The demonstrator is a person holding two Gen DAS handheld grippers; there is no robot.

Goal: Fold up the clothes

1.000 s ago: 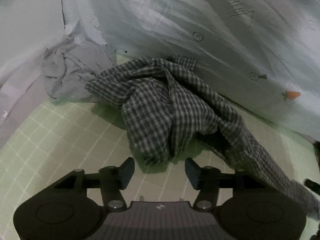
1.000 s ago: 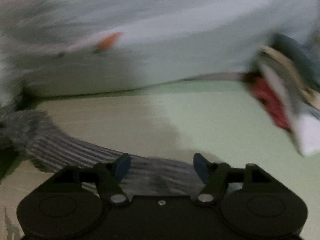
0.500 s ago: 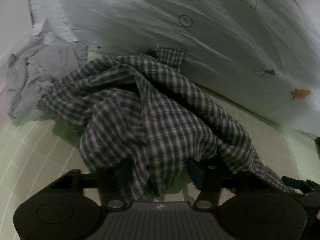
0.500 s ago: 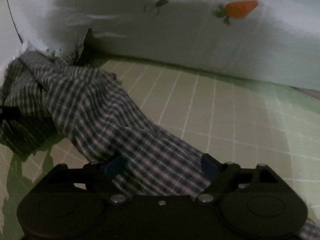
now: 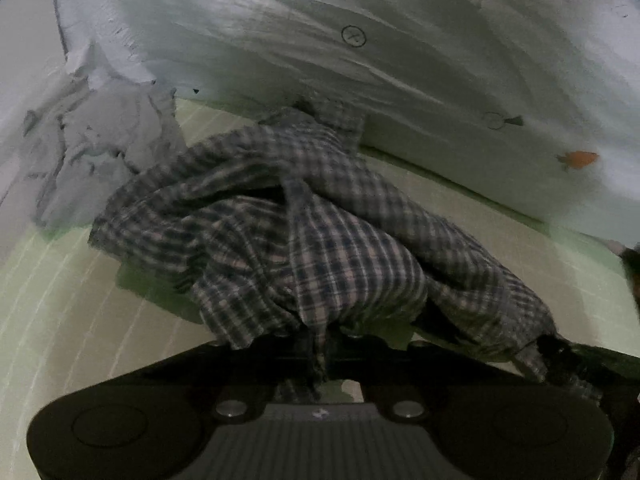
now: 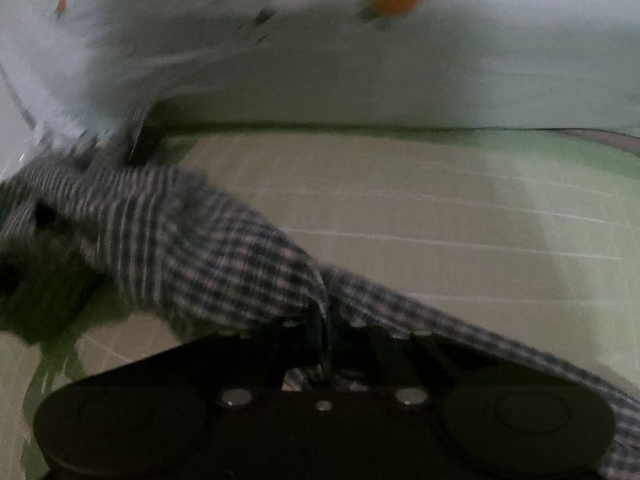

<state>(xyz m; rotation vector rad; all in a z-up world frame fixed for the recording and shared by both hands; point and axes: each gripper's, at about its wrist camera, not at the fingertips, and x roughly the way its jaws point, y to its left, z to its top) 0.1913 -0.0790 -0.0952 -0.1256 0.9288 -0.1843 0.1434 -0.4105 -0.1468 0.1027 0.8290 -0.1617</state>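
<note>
Jaws buried in checked shirt

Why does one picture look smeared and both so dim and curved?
Right wrist view: motion blur smears the checked shirt and the carrot-print sheet. Left wrist view: sharper, the shirt's checks readable. Both: dim light, with fisheye bending of the green grid mat and dark corners.

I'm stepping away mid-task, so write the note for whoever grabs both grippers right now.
Left gripper: shut on the plaid shirt.
Right gripper: shut on the same shirt, at another part of it.
Shirt is bunched in a heap on the green grid mat, near the white sheet; a crumpled grey garment lies beside it.
Done: both grips taken.
Left: lift, spread flat, fold; the grey garment is not yet folded.
</note>
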